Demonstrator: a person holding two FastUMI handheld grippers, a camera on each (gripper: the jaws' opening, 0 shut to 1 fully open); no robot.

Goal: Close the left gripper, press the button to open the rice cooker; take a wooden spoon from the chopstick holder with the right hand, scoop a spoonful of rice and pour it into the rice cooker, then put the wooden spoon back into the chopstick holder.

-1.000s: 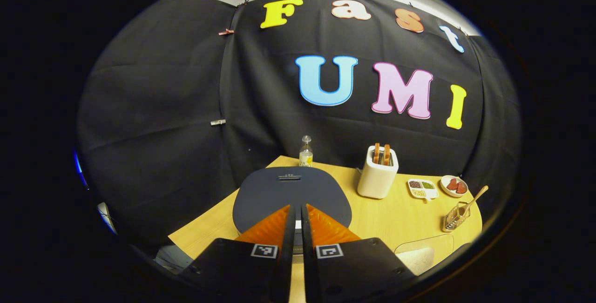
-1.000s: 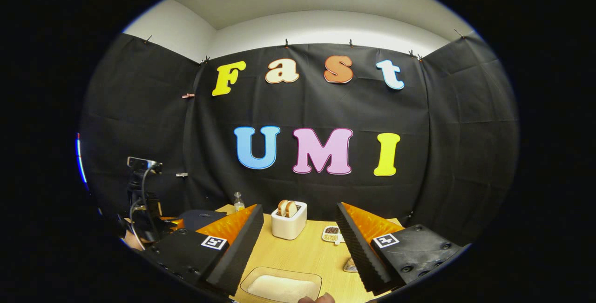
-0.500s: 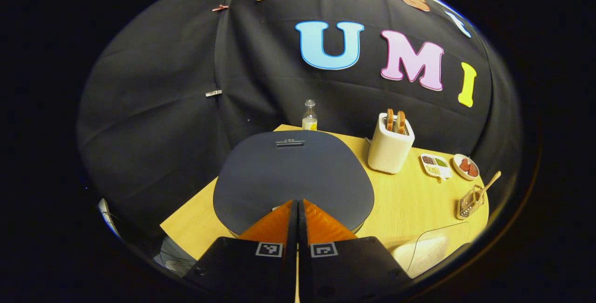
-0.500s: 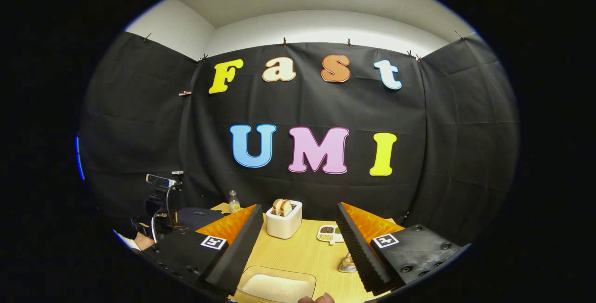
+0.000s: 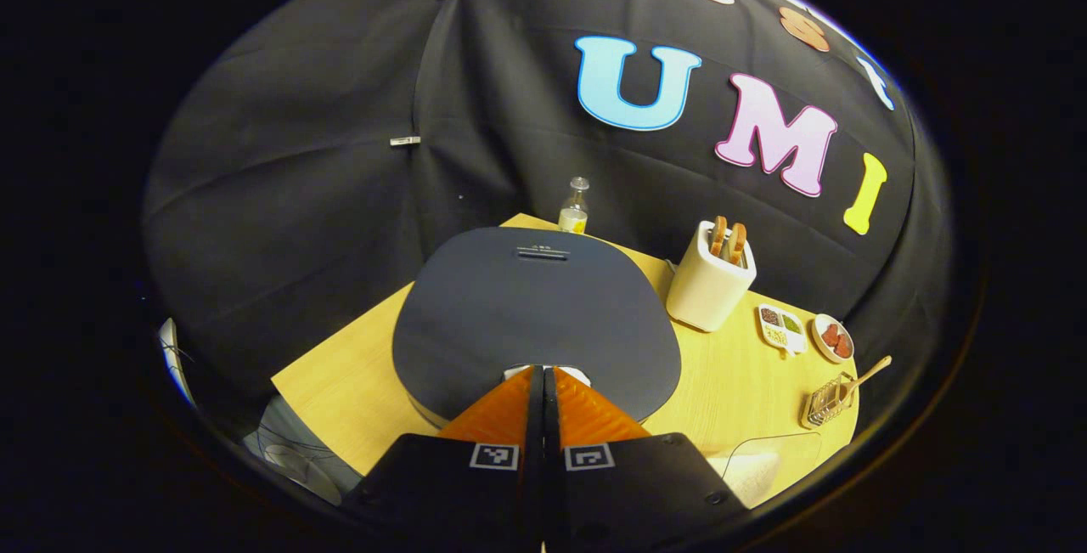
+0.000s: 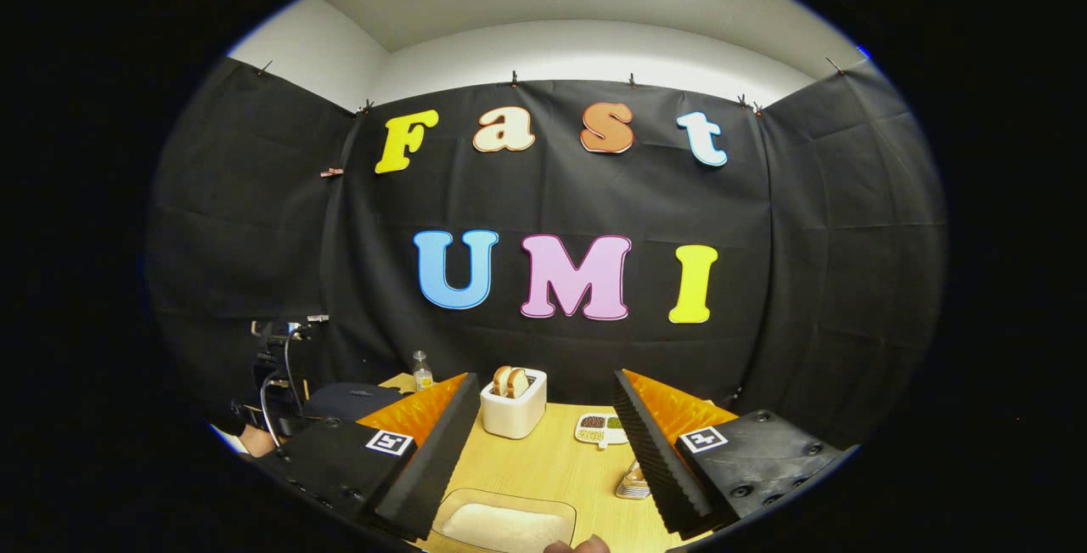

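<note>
Dark rice cooker (image 5: pixel 535 315) lidded, left gripper (image 5: pixel 543 379) pinched together

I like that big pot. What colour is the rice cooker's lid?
Dark grey-blue lid, best in the left gripper view.

A light wooden table (image 5: pixel 357 375) fills the lower middle of the left gripper view. On it stand the dark rice cooker (image 5: pixel 531 315) at centre, a small bottle (image 5: pixel 574 209) behind it, a white toaster (image 5: pixel 709 281) to the right, then a divided dish (image 5: pixel 780 328), a small plate (image 5: pixel 830 338), the chopstick holder (image 5: pixel 822 404) and, at lower right, a clear rice container (image 5: pixel 764 468).
</note>
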